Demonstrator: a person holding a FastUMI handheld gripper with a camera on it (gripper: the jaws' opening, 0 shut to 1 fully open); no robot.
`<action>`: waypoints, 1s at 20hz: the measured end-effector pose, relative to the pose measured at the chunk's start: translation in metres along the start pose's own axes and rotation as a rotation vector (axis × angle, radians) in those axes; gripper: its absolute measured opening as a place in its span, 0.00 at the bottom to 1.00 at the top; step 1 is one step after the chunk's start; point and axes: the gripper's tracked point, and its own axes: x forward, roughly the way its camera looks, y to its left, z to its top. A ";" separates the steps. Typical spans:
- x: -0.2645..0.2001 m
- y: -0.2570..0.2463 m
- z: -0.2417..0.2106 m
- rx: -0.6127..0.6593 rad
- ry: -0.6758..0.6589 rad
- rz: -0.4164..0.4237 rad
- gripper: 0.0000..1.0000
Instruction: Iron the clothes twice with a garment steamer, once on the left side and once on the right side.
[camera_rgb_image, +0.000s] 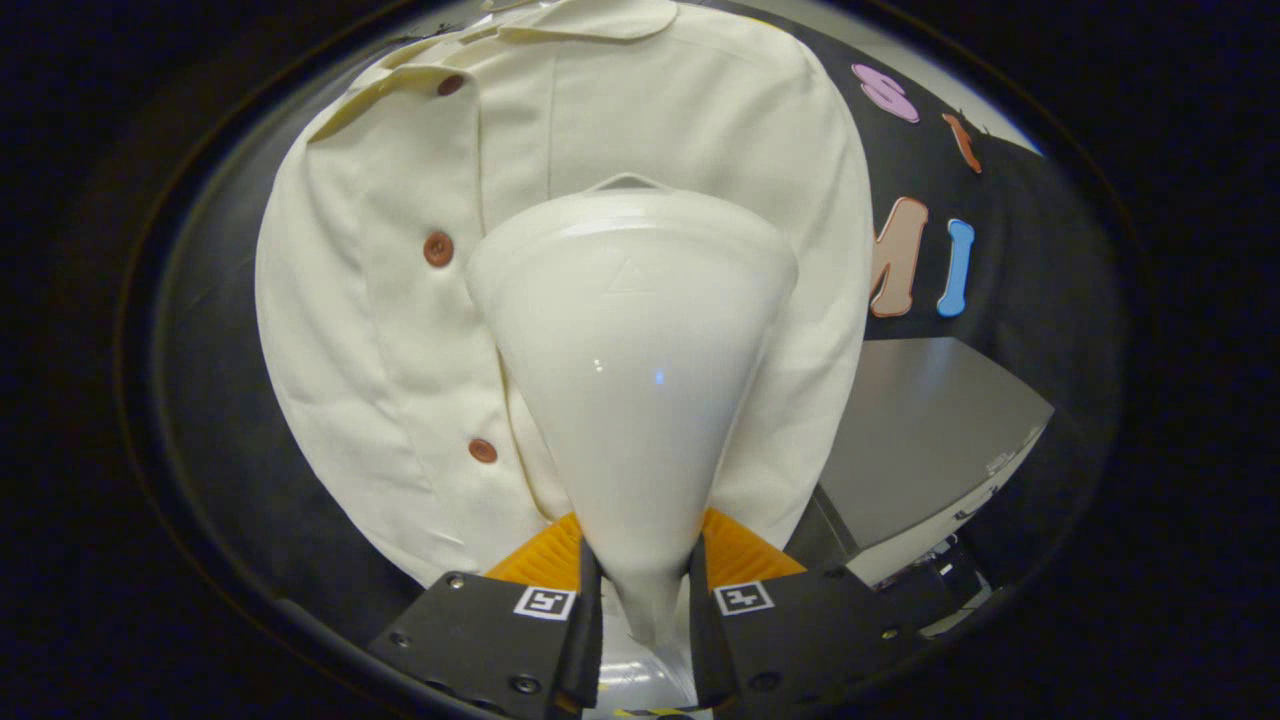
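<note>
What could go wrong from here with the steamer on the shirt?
1. The gripper is shut on the steamer head's narrow glossy neck; it might twist or slip.
2. The head hides the shirt beneath, so coverage is hard to judge.
3. Its edge could catch the buttons beside it.

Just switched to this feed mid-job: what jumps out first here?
The white cone-shaped steamer head dominates, its narrow neck clamped between the gripper jaws and its wide end pointing at the garment ahead. Behind it hangs a cream shirt with reddish-brown buttons running down the placket just beside the steamer head. Off to the other side, beyond the shirt's edge, sits a grey flat-topped box.
</note>
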 end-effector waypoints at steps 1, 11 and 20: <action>0.003 -0.001 -0.007 -0.001 0.014 0.001 0.36; 0.013 -0.004 -0.073 -0.015 0.137 -0.005 0.36; 0.020 -0.014 -0.132 0.037 0.236 -0.008 0.37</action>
